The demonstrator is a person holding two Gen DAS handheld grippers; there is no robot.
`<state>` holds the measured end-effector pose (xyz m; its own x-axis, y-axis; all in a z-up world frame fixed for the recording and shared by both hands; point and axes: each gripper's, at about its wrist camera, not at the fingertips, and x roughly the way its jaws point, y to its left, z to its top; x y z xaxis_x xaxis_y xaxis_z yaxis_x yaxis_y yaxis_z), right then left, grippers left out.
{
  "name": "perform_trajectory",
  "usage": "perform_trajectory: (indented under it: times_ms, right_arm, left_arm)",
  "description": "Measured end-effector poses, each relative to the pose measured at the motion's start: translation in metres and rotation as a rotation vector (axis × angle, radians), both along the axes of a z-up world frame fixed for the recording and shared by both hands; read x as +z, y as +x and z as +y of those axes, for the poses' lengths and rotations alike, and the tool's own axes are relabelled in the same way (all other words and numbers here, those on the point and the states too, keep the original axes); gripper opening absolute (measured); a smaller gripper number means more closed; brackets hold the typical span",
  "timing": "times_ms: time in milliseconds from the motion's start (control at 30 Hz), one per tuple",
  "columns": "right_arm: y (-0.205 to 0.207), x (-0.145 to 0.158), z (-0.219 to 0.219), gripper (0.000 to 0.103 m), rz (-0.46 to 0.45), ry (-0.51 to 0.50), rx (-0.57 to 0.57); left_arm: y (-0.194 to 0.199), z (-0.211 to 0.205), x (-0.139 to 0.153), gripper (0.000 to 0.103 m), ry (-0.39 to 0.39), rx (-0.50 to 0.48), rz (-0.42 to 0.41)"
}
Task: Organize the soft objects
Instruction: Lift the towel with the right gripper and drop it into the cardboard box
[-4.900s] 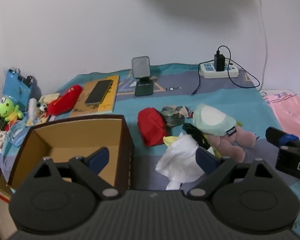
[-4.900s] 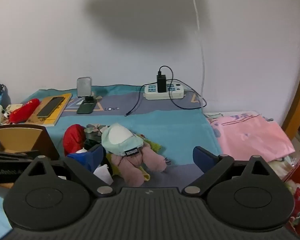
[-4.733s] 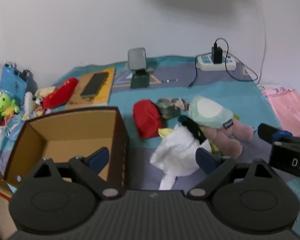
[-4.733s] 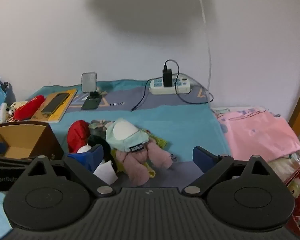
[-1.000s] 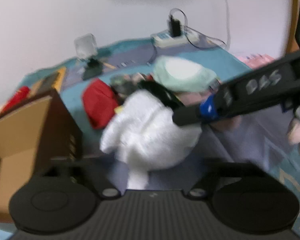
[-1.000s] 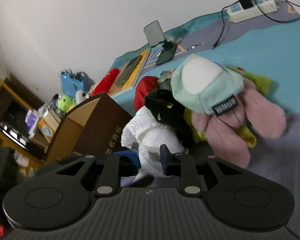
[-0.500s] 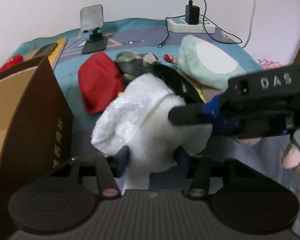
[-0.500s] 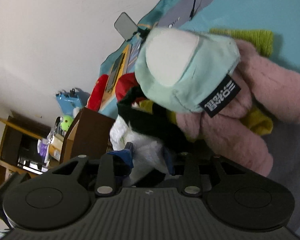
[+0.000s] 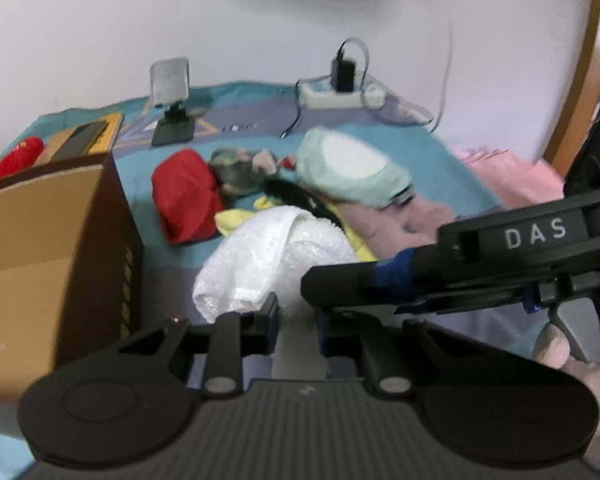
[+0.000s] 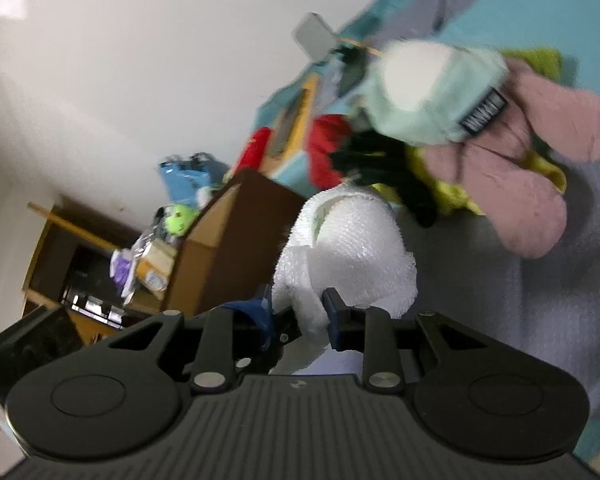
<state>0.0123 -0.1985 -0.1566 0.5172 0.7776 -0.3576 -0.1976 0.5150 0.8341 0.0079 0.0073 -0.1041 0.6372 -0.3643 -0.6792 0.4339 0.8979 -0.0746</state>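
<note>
A white fluffy cloth [image 9: 276, 248] lies bunched on the blue blanket [image 9: 428, 148], in front of a pile of soft things. My left gripper [image 9: 296, 320] is shut on its near end. My right gripper [image 9: 316, 284] reaches in from the right, its tip against the same cloth. In the right wrist view the white cloth [image 10: 348, 256] sits between my right gripper's [image 10: 300, 314] closing jaws, pinched by the pads. Behind are a mint and pink plush [image 9: 352, 172], a red soft item [image 9: 184, 196], a camouflage piece [image 9: 236, 164] and black and yellow fabric. An open cardboard box [image 9: 40, 240] stands at the left.
At the back stand a phone holder [image 9: 172, 100], a power strip with charger [image 9: 340, 92] and a phone on a yellow book [image 9: 84, 136]. Pink fabric [image 9: 500, 168] lies at the right. A hand [image 9: 572, 360] holds the right gripper. A cluttered shelf [image 10: 100, 272] stands beyond the box.
My left jaws have gone from wide open to shut on the white cloth's near end. The right gripper has rolled and stayed on the cloth, which now sits clear of the pile.
</note>
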Motion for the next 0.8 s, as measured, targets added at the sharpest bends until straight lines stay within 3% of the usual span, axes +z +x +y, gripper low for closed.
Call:
perform_trajectory:
  times_ms: [167, 367, 533, 800]
  right_arm:
    - [-0.022, 0.034, 0.008, 0.010, -0.076, 0.031, 0.011]
    - [-0.017, 0.088, 0.057, 0.011, -0.231, 0.029, 0.045]
    - [0.007, 0.102, 0.126, 0.011, -0.278, 0.018, 0.113]
    - [0.045, 0.098, 0.245, 0.012, -0.332, 0.014, 0.213]
  left_arm:
    - [-0.028, 0.019, 0.034, 0.007, -0.078, -0.014, -0.066]
    - [-0.040, 0.069, 0.080, 0.006, -0.144, 0.014, -0.208]
    - [-0.032, 0.130, 0.094, 0.007, -0.112, 0.085, -0.252]
    - [-0.004, 0.237, 0.088, 0.009, -0.007, 0.216, -0.263]
